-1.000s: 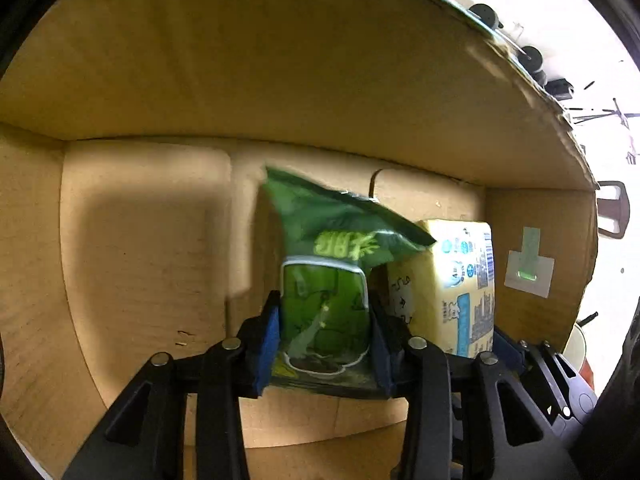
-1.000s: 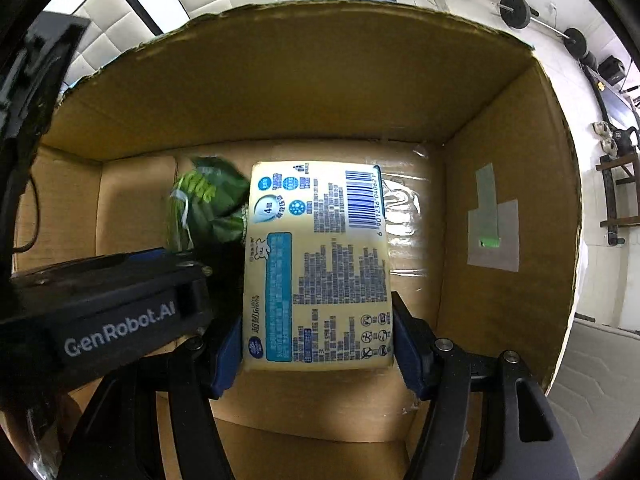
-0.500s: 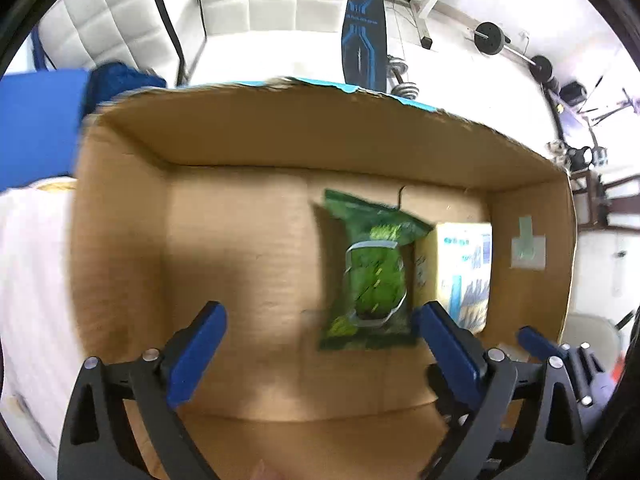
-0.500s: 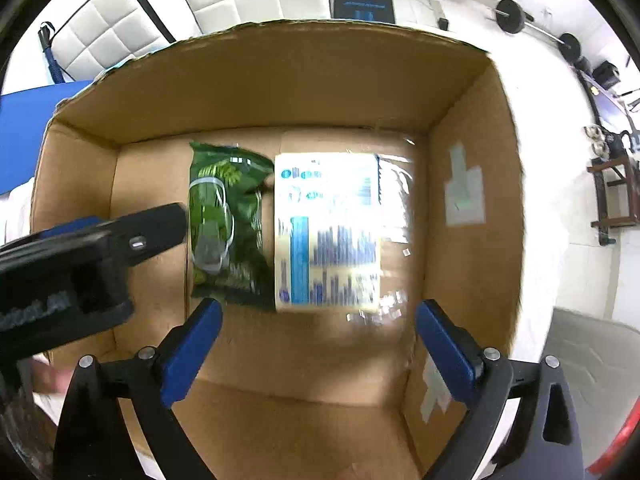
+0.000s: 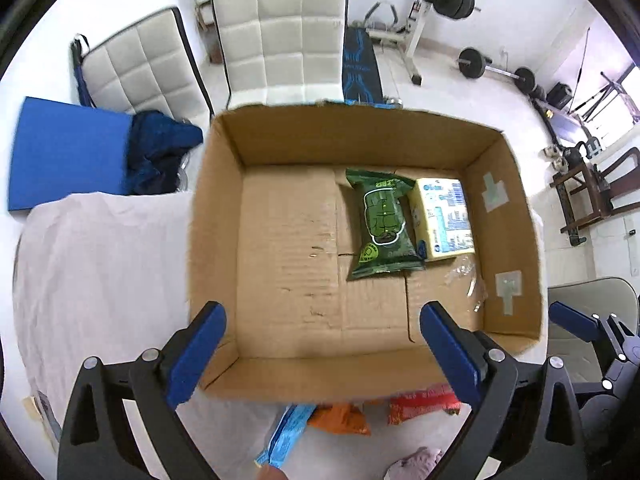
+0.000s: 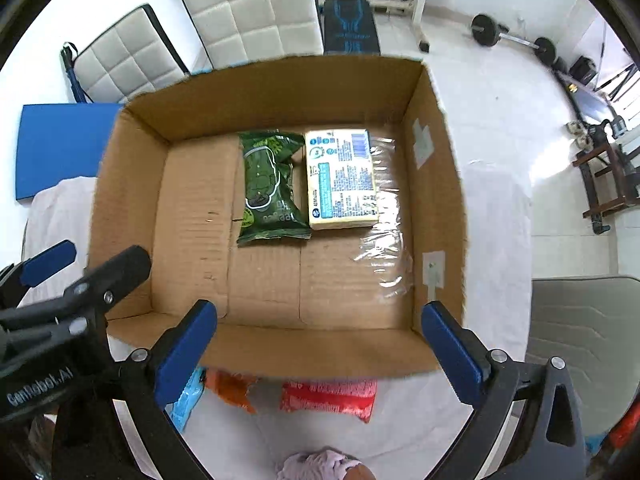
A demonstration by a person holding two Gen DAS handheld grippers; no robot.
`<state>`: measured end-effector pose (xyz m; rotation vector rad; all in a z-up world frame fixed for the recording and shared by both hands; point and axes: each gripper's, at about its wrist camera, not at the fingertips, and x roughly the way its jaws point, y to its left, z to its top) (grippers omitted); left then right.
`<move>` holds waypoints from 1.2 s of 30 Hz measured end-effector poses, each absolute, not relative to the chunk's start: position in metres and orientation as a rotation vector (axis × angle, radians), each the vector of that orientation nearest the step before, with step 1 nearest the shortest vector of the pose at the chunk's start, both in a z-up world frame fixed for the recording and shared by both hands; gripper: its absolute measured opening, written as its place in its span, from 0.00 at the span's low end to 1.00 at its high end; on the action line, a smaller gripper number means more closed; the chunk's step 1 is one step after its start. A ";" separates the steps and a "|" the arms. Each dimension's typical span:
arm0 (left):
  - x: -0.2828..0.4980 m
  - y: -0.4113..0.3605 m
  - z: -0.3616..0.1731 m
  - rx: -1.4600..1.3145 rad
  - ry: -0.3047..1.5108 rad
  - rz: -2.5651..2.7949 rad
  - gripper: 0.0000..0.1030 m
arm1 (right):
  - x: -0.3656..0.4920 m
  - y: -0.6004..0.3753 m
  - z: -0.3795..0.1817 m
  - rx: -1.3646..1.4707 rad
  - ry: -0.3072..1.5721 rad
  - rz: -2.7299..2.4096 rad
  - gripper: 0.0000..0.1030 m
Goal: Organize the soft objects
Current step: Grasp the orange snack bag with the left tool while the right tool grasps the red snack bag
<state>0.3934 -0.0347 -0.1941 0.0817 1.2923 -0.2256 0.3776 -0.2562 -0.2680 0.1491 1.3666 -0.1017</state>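
Observation:
An open cardboard box [image 5: 216, 248] [image 6: 120, 200] stands on a white-covered table. On its floor lie a green packet [image 5: 382, 226] [image 6: 270, 188] and, touching its right side, a pale yellow tissue pack [image 5: 446, 218] [image 6: 340, 178]. My left gripper [image 5: 322, 350] is open and empty, above the box's near wall. My right gripper [image 6: 318, 346] is open and empty, also above the near wall. The left gripper's body shows at the left of the right wrist view.
In front of the box lie a red packet [image 6: 328, 398], an orange packet [image 6: 232, 390], a blue packet [image 5: 286, 432] and a pink soft thing [image 6: 316, 464]. White padded chairs [image 5: 280, 36] and a blue mat [image 5: 68, 160] lie beyond the table. Gym weights stand at the far right.
Both grippers let go of their packs inside the box, opened wide and pulled back up and out. The green packet and the tissue pack now lie flat on the box floor.

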 end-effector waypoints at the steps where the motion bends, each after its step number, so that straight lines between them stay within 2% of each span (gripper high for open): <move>1: 0.390 -0.034 -0.192 0.082 1.280 -0.226 0.97 | 0.372 -0.255 -0.261 0.146 1.354 -0.101 1.00; 9: 0.350 -0.034 -0.157 0.095 1.203 -0.210 0.97 | 0.333 -0.240 -0.219 0.142 1.278 -0.054 1.00; 13: 0.329 -0.025 -0.155 0.096 1.197 -0.148 0.97 | 0.311 -0.249 -0.223 0.144 1.297 -0.026 1.00; 19: 0.293 -0.009 -0.212 0.125 1.291 -0.028 0.97 | 0.291 -0.265 -0.292 0.099 1.467 0.049 1.00; 27: 0.263 0.008 -0.303 0.097 1.470 0.032 0.97 | 0.286 -0.225 -0.382 -0.326 1.567 0.210 1.00; 34: 0.250 0.021 -0.336 0.045 1.534 0.056 0.97 | 0.287 -0.205 -0.425 -0.590 1.601 0.276 1.00; 35: 0.249 0.021 -0.338 0.042 1.539 0.057 0.97 | 0.288 -0.205 -0.431 -0.601 1.610 0.281 0.97; 36: 0.247 0.021 -0.341 0.038 1.544 0.058 0.97 | 0.288 -0.207 -0.437 -0.604 1.618 0.274 0.89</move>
